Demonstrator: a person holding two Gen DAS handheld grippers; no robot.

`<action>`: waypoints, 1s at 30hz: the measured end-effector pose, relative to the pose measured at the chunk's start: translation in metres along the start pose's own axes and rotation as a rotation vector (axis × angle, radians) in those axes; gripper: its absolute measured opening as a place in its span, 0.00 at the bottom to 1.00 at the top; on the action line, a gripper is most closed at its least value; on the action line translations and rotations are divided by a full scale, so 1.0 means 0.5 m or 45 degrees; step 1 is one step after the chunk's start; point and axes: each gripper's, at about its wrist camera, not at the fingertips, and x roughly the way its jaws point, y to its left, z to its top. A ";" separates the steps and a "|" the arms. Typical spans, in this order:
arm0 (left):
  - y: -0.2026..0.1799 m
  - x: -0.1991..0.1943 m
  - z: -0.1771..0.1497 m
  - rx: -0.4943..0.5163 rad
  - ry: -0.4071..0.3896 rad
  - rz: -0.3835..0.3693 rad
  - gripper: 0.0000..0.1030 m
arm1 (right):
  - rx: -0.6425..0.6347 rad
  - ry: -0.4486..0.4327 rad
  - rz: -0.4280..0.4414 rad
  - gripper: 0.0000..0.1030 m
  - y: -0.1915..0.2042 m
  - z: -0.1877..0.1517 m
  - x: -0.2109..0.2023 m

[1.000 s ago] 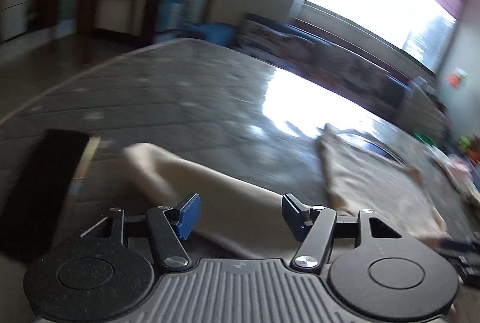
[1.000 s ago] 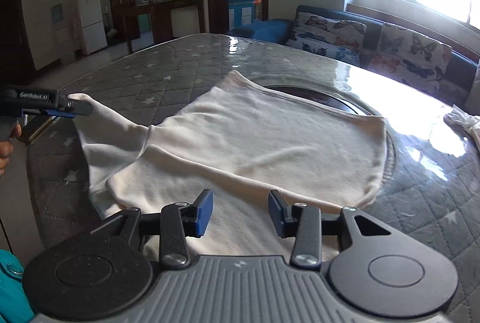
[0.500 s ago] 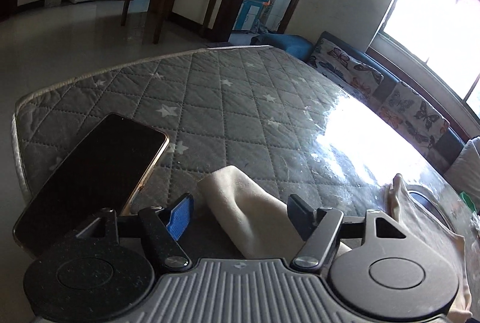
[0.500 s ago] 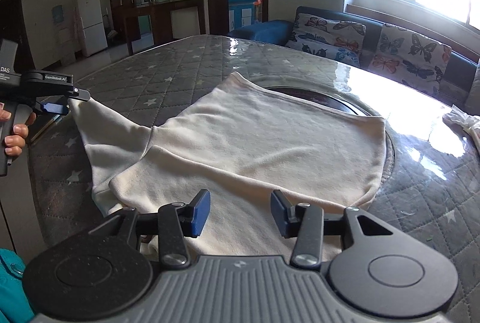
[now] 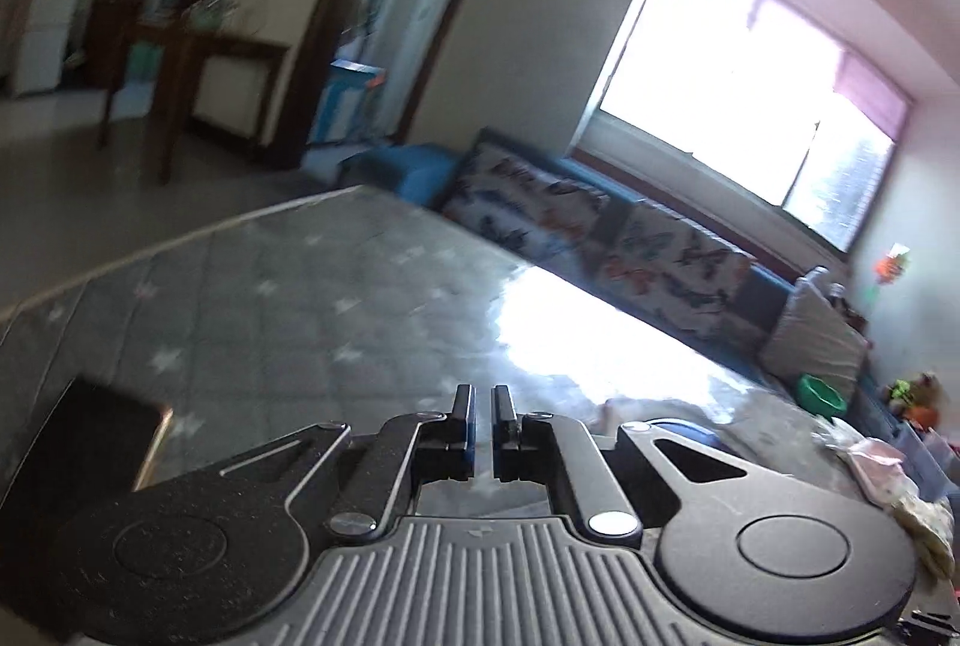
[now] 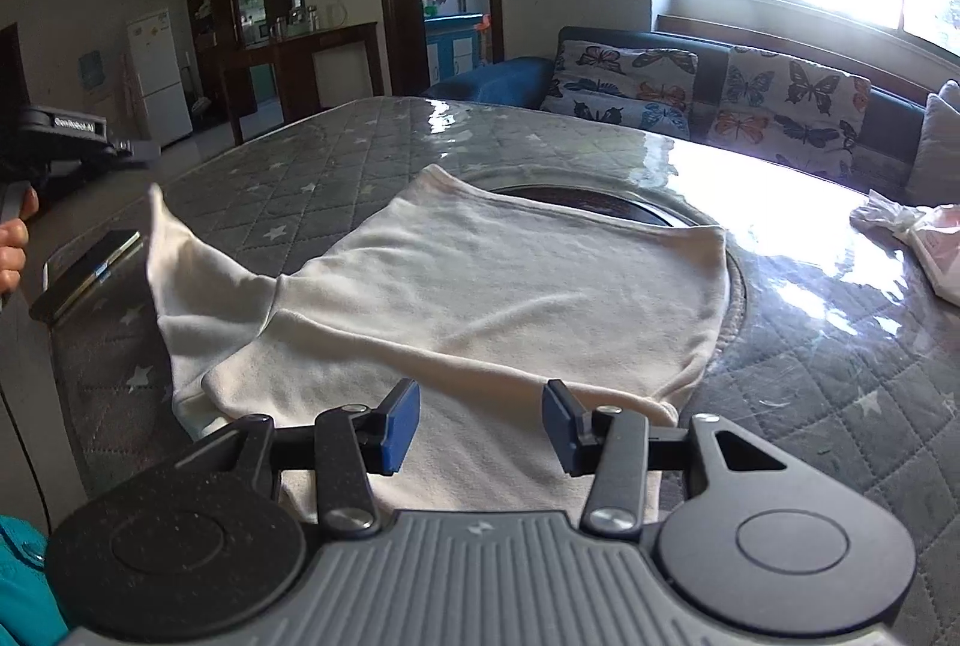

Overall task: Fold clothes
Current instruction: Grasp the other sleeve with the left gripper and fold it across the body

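Observation:
A cream long-sleeved garment point(image 6: 510, 286) lies flat on the grey quilted mattress point(image 6: 300, 178). Its sleeve point(image 6: 198, 262) stretches left, and the sleeve's tip stands up in the air just below my left gripper point(image 6: 141, 147). In the left wrist view that gripper point(image 5: 483, 406) is shut, with no cloth showing between its fingers. My right gripper point(image 6: 480, 424) hovers open over the garment's near hem, nothing between its blue pads.
A dark phone point(image 6: 90, 268) lies at the mattress's left edge, beside the sleeve. More pale clothes point(image 6: 918, 238) sit at the right. A butterfly-print sofa point(image 6: 720, 99) runs behind. A person's hand point(image 6: 12, 250) holds the left gripper's handle.
My left gripper has gone from open around the sleeve to shut and has risen, so the sleeve has left its view. The sleeve's tip now stands higher. The right gripper has hardly moved.

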 end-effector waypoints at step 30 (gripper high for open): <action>0.162 0.061 -0.109 -0.336 0.082 0.520 0.51 | 0.001 -0.012 0.005 0.55 0.001 -0.006 -0.010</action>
